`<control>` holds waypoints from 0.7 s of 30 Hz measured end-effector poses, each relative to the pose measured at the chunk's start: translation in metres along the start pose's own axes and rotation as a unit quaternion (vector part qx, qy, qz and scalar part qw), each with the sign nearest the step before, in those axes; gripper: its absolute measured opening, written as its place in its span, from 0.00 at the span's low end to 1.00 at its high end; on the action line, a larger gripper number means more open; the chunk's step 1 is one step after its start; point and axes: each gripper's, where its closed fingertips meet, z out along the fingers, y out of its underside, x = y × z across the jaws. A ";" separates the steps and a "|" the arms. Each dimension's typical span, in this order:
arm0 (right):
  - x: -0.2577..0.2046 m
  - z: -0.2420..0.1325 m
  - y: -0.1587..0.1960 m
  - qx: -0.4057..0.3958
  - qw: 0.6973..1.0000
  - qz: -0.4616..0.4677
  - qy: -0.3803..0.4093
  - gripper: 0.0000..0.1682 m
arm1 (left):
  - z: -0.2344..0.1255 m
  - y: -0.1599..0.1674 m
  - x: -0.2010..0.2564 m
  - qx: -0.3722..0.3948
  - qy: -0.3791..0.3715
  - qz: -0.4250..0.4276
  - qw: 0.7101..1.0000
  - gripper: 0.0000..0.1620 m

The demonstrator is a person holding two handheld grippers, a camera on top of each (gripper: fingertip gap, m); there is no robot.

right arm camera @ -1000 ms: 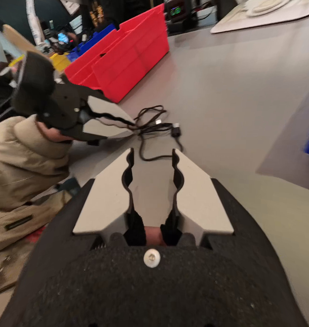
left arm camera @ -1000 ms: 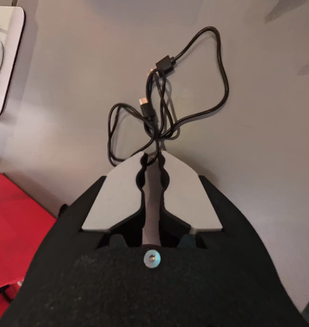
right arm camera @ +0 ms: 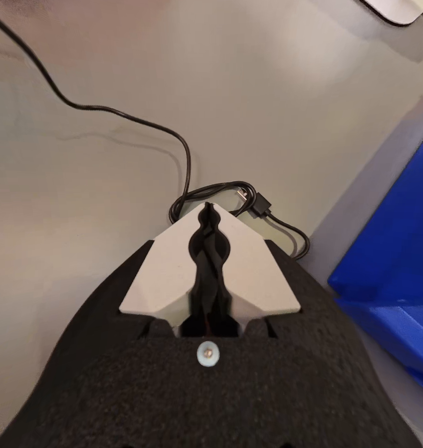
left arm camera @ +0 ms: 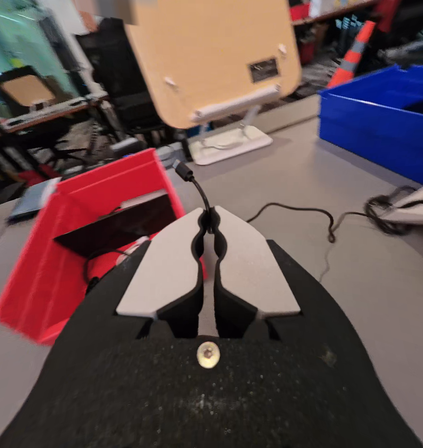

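The left gripper point(left arm camera: 209, 218) pinches a black USB cable point(left arm camera: 290, 209) just behind its plug, lifted beside the red bin point(left arm camera: 60, 254), while the right gripper point(right arm camera: 208, 208) clamps the cable's coiled bundle on the grey worktop point(right arm camera: 254, 97) near the blue bin point(right arm camera: 387, 266)

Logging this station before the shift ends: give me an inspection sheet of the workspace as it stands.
Surface: grey table, bare where visible.
Job's things: black USB cable, one plug end raised, the rest bunched.
Clutter: red bin; blue bin; white stand base.
Grippers: left gripper shut on cable below plug; right gripper shut, at the bunch; grasp unclear.
Cables: slack run across table.
Surroundings: blurred shelves, orange traffic cone, tan board.
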 end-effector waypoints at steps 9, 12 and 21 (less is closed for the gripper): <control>0.000 0.001 0.000 0.009 1.000 0.012 -0.001 0.00 | -0.067 0.037 -0.138 -0.028 -0.192 -0.060 0.979 0.01; 0.001 0.001 -0.001 0.008 1.000 0.013 0.001 0.00 | -0.055 0.037 -0.113 -0.030 -0.163 -0.036 0.985 0.01; -0.031 -0.038 -0.064 0.156 0.985 0.068 -0.035 0.05 | -0.011 0.032 0.049 -0.060 -0.033 0.132 0.989 0.02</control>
